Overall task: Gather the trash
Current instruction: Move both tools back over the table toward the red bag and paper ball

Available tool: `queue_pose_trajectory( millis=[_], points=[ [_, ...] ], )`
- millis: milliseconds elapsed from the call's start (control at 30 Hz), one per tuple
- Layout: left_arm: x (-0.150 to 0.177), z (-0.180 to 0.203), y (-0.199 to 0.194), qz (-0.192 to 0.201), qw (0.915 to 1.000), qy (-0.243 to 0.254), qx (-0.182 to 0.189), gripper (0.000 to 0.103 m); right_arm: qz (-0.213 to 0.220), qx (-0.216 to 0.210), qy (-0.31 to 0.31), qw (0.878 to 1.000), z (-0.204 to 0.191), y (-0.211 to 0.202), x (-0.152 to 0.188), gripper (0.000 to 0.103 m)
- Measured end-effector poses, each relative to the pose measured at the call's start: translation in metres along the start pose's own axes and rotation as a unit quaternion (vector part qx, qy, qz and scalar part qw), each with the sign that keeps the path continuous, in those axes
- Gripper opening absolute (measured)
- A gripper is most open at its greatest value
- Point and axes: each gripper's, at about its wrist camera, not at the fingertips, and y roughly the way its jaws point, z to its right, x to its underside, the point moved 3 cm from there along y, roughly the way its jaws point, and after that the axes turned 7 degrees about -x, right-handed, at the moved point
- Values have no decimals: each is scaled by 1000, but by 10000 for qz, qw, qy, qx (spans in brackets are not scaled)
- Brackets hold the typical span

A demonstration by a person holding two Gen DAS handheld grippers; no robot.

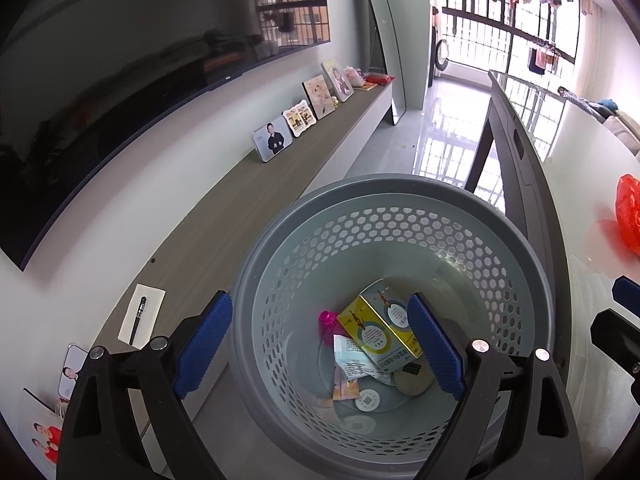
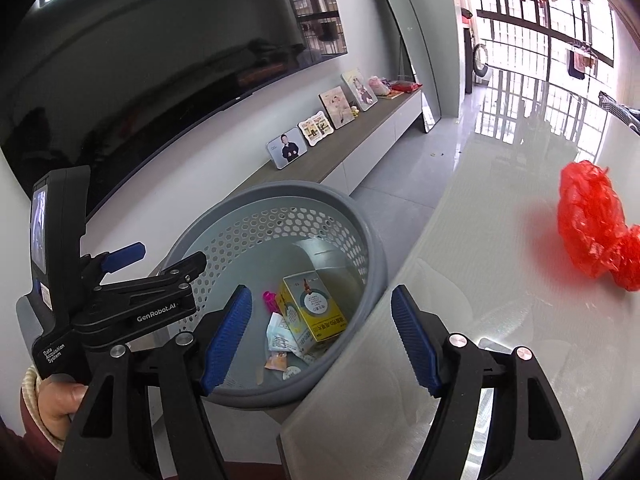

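Grey perforated plastic basket (image 1: 400, 240) stands on the floor, just beside the edge of the glossy white table (image 2: 500, 320), between table and long low wooden TV console (image 1: 248, 208). In the basket, at the bottom: yellow-and-white cardboard box (image 1: 380, 326) lying tilted on top of white paper wrappers (image 1: 352, 360), small pink plastic piece (image 1: 326, 320) left of the box, round discs (image 1: 412, 380) nearest the camera. Crumpled red plastic bag (image 2: 592, 228) on the table, well right of the basket. On the console: row of framed photos (image 1: 296, 120) leaning against the wall below the large dark TV screen (image 1: 120, 100); white notepad with black pen (image 1: 140, 320) on it at the near end. Left gripper (image 1: 320, 344) over the basket; right gripper (image 2: 320, 344) over the basket rim and table edge.
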Motion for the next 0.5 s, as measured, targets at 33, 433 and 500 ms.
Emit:
queue_pose_trajectory(
  millis=[33,433,500],
  points=[
    [0,2,-1,9,10000,18,18,88,20,26,35,10000,3,-3,2,69],
    [-17,61,-27,293,9976,422,471,89,312,607,703,9952,57,-63,31,69],
    [-21,76,-33,360,9964,511,580,90,360,760,870,9927,73,-76,38,69]
  ],
)
